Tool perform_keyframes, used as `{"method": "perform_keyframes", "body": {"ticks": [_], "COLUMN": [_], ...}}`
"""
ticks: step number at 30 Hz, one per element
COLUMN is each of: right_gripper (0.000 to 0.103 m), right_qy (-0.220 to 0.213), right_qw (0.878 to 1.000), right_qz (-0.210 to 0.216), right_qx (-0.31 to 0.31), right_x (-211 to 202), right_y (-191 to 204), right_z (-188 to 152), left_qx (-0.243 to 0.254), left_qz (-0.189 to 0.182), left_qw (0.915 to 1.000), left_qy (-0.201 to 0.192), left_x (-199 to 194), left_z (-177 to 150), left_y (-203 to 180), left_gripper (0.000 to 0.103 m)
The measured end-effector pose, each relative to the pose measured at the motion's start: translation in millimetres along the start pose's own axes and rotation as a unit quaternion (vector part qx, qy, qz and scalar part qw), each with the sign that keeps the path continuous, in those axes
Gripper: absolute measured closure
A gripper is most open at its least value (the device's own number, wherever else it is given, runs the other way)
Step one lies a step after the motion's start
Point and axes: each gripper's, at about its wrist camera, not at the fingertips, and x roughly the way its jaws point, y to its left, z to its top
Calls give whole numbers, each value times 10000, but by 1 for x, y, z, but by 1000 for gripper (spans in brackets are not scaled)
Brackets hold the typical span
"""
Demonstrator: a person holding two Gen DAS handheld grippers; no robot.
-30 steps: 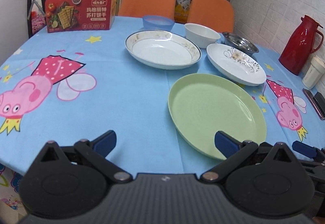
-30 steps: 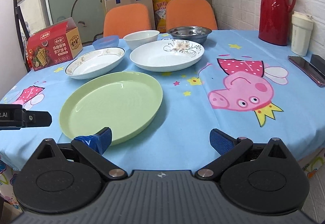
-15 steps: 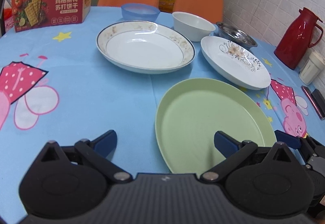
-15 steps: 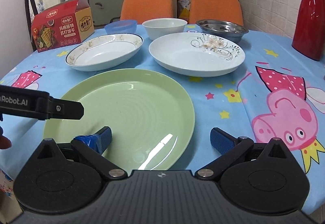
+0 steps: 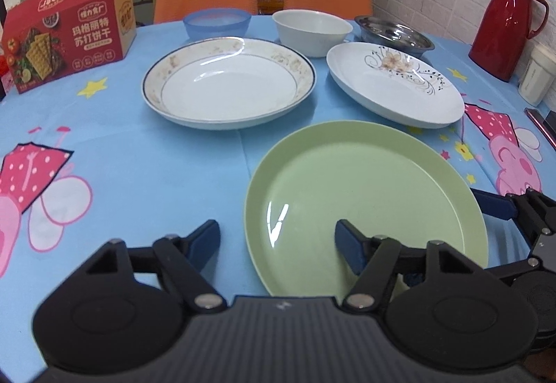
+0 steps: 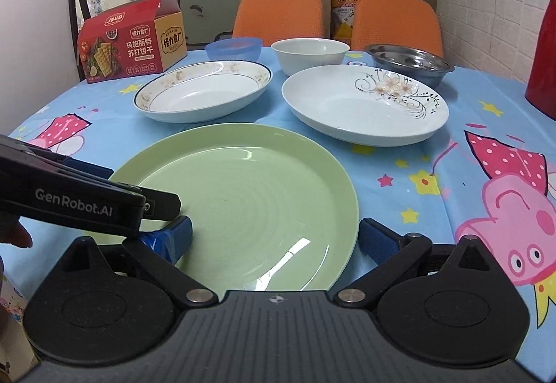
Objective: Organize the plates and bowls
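Note:
A green plate (image 5: 365, 188) (image 6: 243, 195) lies nearest on the blue cartoon tablecloth. Behind it stand a gold-rimmed white plate (image 5: 227, 82) (image 6: 203, 91), a flower-patterned white plate (image 5: 396, 84) (image 6: 365, 105), a blue bowl (image 5: 217, 22) (image 6: 233, 47), a white bowl (image 5: 311, 30) (image 6: 309, 54) and a steel bowl (image 5: 394, 35) (image 6: 408, 63). My left gripper (image 5: 278, 240) is open, its right finger over the green plate's near-left part. My right gripper (image 6: 274, 237) is open, straddling the green plate's near edge.
A red cracker box (image 5: 66, 42) (image 6: 132, 42) stands at the back left. A red thermos (image 5: 504, 25) and a white cup (image 5: 537, 75) stand at the right. Two orange chairs (image 6: 281, 13) stand behind the table. A phone (image 5: 542, 124) lies by the right edge.
Both grippers have moved forward and closer to the green plate, which now fills more of both views. Both stay open. The dishes have not moved.

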Motion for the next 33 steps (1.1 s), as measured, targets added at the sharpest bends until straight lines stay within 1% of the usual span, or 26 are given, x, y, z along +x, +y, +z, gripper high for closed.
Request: {"method": "perform_keyframes", "body": {"ticks": [2, 3, 4, 6, 8, 10, 12, 16, 20, 23, 27, 33], "right_gripper": [15, 15, 17, 17, 17, 17, 17, 17, 17, 17, 16, 16], "right_qy": [-5, -6, -25, -41, -12, -41, -195, -354, -270, -147, 17, 82], "right_qw": [10000, 10000, 10000, 9998, 9997, 9995, 9994, 9989, 9982, 9976, 9979, 9988], "right_qz": [-7, -26, -17, -150, -162, -139, -115, 108, 500, 676, 642, 481], "right_qx": [7, 22, 17, 94, 155, 272, 262, 284, 174, 85, 10, 30], "right_x": [0, 1, 2, 2, -1, -7, -15, -19, -6, 4, 13, 20], "right_y": [-1, 0, 2, 8, 10, 12, 20, 41, 66, 83, 94, 91], "right_z": [1, 2, 2, 1, 3, 4, 6, 12, 18, 19, 16, 18], "left_qx": [50, 36, -7, -29, -135, -208, -344, -567, -745, -919, -990, -815], "left_qz": [-110, -221, -202, -124, -175, -187, -151, 107, 450, 542, 472, 445], "left_qw": [9999, 9997, 9998, 9999, 9997, 9996, 9993, 9982, 9961, 9943, 9940, 9956], "left_qy": [-14, -11, 8, 27, 71, -15, -78, -154, -125, -41, 32, -90], "left_x": [0, 1, 1, 2, -2, -9, -18, -33, -40, -37, -28, -19], "left_z": [1, 3, 4, 6, 6, 5, 5, 1, -7, -15, -20, -14], "left_y": [-2, -4, -5, -8, -6, -1, 8, 33, 62, 80, 89, 84], "left_gripper": [46, 58, 60, 60, 65, 66, 66, 66, 66, 66, 66, 65]}}
